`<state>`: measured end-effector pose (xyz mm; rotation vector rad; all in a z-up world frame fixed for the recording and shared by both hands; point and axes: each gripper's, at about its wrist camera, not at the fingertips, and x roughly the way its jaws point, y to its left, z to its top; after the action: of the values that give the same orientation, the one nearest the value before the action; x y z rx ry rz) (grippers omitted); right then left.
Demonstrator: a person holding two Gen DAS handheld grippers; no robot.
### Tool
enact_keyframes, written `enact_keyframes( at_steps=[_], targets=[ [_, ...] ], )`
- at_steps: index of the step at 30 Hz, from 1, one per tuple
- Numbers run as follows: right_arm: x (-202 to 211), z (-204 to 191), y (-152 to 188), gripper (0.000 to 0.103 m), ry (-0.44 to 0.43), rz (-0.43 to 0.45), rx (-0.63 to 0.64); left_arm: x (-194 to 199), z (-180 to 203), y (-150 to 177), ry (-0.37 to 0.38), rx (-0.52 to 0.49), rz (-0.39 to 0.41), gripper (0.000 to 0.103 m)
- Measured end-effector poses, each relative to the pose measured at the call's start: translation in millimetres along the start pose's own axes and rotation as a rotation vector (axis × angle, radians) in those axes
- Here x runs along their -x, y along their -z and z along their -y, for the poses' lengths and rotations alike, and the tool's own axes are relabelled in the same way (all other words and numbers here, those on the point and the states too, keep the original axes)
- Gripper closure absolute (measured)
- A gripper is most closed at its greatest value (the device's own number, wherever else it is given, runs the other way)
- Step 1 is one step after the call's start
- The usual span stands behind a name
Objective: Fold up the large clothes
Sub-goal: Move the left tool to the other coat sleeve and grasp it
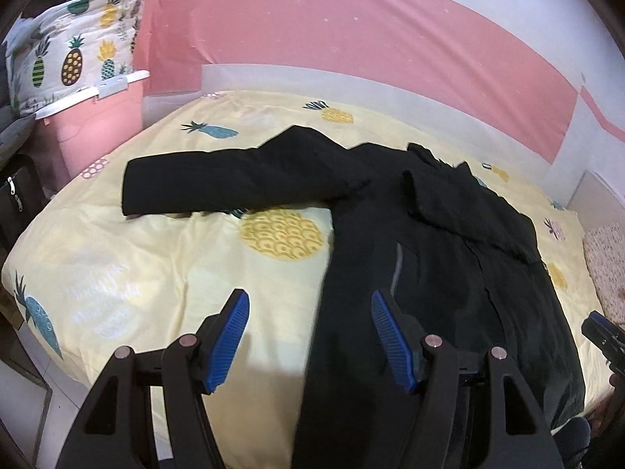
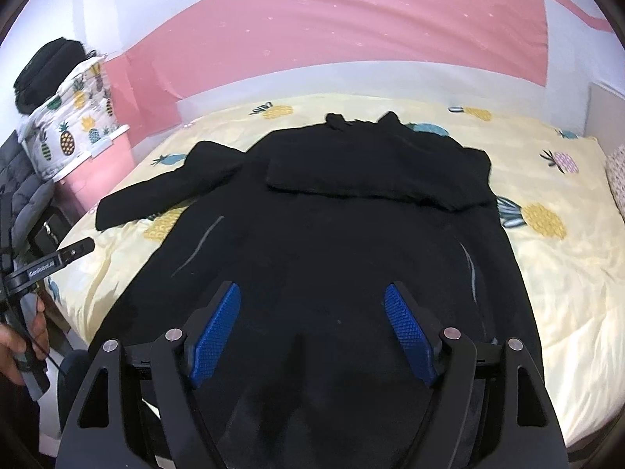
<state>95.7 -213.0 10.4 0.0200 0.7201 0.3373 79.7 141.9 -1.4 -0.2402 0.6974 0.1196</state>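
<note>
A black jacket lies flat, front up, on a bed with a yellow pineapple-print cover. One sleeve stretches out to the left. The other sleeve is folded across the chest. My left gripper hangs open above the jacket's left lower edge, with nothing between its blue pads. My right gripper is open over the jacket's lower middle, holding nothing. Each gripper also shows in the other view: the right gripper at the right edge, the left gripper at the left, held by a hand.
A pink storage box with a pineapple-print quilt on top stands left of the bed against the pink and white wall. A black bag tops the quilt. A grey padded coat and a dark case sit at the left.
</note>
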Motion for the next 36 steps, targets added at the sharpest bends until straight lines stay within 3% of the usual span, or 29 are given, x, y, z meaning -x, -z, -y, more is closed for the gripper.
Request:
enact_keyframes(
  at_steps=[15, 28, 36],
  targets=[
    [-24.8, -34.6, -22.0, 0.026, 0.0, -0.019, 0.085, -34.8, -79.4, -29.8, -0.076, 0.143, 0.009, 0.035],
    [-64.4, -51.1, -38.8, 0.026, 0.019, -0.045, 0.131, -119.5, -170.7, -50.6, -0.064, 0.443, -0.07, 0.035],
    [-85.0, -51.6, -46.8, 0.026, 0.021, -0.066, 0.146, -175.7, -192.5, -57.9, -0.091, 0.529, -0.098, 0.035]
  ],
)
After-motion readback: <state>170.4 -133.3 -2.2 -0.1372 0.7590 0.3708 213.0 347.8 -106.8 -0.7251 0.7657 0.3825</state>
